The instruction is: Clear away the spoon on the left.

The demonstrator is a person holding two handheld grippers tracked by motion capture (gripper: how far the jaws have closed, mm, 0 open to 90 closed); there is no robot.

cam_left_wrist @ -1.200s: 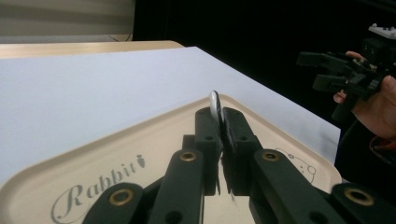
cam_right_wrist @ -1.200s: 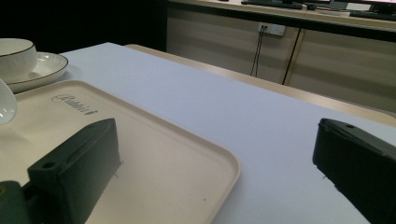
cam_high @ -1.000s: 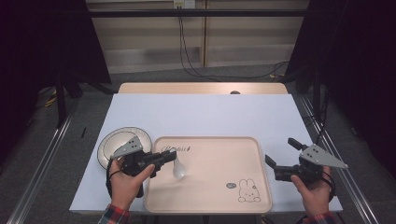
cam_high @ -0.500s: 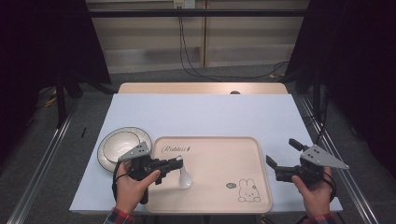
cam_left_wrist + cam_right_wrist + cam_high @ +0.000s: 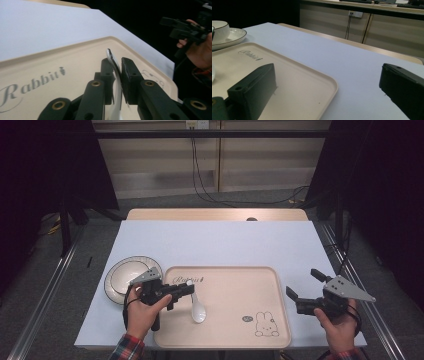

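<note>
Left hand-held gripper (image 5: pixel 186 288) sits low over the left part of the beige rabbit tray (image 5: pixel 235 340), held level and pointing toward the tray's middle, with the person's left hand (image 5: pixel 141 312) wrapped around its grip from below. Between its jaws is the handle of a white ceramic spoon (image 5: pixel 198 309). In the left gripper view the handle (image 5: pixel 114 75) runs up between the two black pads with a thin gap showing on the right-hand side, and the jaws have just been easing open a touch, so I can't tell if they're really pinching it. The spoon's bowl rests on the tray floor, just past the "Rabbit" lettering.

Right hand-held gripper (image 5: pixel 302 292) is over the worktop (image 5: pixel 225 245) off the tray's right edge, well apart from the spoon. Its jaws are spread wide with nothing in them, angled in toward the tray, and the right hand (image 5: pixel 340 327) grips it from behind. White plate (image 5: pixel 120 282) sits just left of the tray.
</note>
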